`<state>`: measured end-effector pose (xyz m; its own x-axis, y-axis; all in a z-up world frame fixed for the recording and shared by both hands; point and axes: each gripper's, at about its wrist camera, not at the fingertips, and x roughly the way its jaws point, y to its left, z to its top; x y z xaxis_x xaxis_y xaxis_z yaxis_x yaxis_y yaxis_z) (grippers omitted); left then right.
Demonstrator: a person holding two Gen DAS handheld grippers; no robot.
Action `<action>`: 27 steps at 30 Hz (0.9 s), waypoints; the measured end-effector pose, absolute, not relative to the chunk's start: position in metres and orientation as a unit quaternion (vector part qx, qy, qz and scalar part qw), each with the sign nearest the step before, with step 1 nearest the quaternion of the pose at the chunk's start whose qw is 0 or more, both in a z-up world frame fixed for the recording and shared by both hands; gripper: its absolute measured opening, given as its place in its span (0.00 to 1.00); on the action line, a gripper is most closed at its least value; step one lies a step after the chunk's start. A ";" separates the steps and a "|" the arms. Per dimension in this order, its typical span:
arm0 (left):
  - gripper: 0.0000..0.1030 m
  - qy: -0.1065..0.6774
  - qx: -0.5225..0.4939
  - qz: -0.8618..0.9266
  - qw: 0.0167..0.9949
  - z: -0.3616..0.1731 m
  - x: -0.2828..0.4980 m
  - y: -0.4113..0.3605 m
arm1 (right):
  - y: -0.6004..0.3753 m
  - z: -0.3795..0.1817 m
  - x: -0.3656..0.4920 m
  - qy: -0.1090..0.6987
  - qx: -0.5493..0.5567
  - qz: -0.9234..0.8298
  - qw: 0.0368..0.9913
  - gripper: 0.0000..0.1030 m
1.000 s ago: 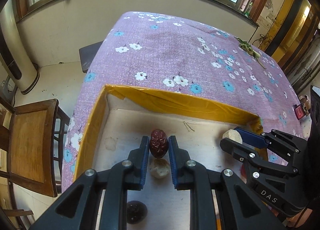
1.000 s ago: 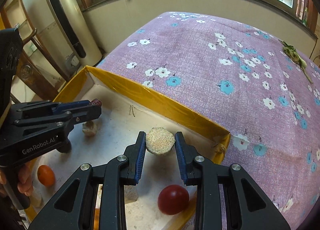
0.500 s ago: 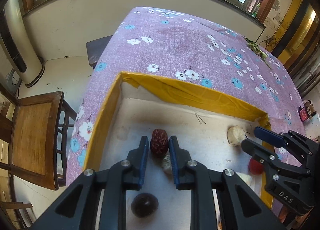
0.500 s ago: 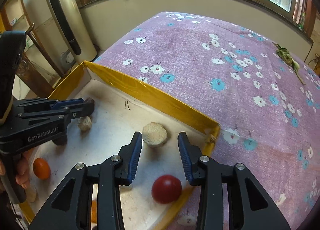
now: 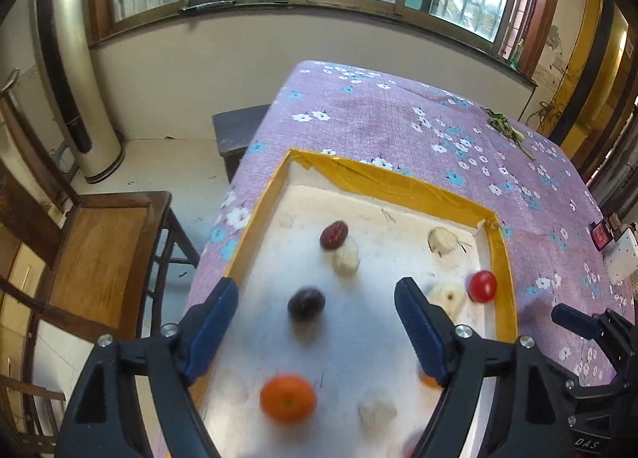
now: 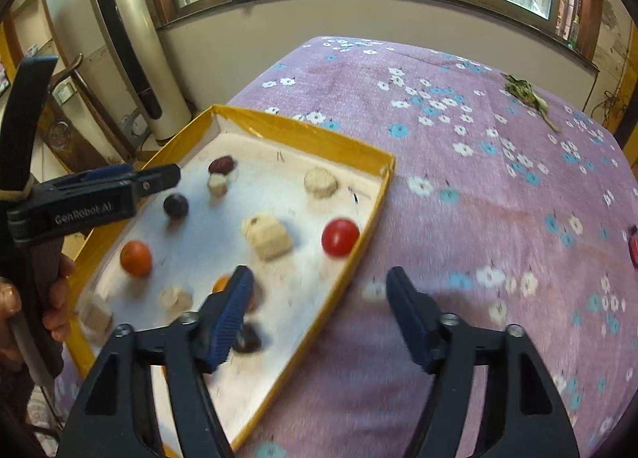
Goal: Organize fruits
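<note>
Fruits sit loose in tray (image 5: 498,242): date (image 5: 334,235), plum (image 5: 306,303), orange (image 5: 288,398), tomato (image 6: 339,237). Left gripper (image 5: 315,332) and right gripper (image 6: 319,314) both spread wide, empty. Fruits probably light, round, prone to roll; tomato soft, so pinch gently across middle.

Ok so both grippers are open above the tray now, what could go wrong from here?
1. The red tomato sits right by the tray rim; a nudge might roll it onto the tablecloth.
2. The red date touches a pale chunk, so closing on one could push the other.
3. The left gripper and right gripper hang close together, with motion blur; they could collide.
</note>
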<state>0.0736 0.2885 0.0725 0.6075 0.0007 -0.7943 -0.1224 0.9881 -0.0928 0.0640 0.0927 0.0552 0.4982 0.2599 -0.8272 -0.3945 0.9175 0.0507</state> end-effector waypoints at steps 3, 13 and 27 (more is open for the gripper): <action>0.93 0.428 -0.065 0.065 0.899 0.078 0.041 0.285 | 0.083 0.052 0.038 0.472 -0.076 0.185 0.859 0.71; 0.99 0.430 -0.091 0.099 0.893 0.065 -0.061 0.241 | 0.037 0.046 -0.047 0.454 -0.078 0.164 0.872 0.88; 0.99 0.400 -0.048 0.107 0.909 0.055 -0.120 0.220 | 0.015 0.057 -0.097 0.410 -0.057 0.112 0.903 0.94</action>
<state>-0.1203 0.2201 0.0554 0.6567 0.1561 -0.7378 -0.2322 0.9727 -0.0010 -0.0973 0.0150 0.0565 0.6391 0.1561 -0.7531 -0.2492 0.9684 -0.0108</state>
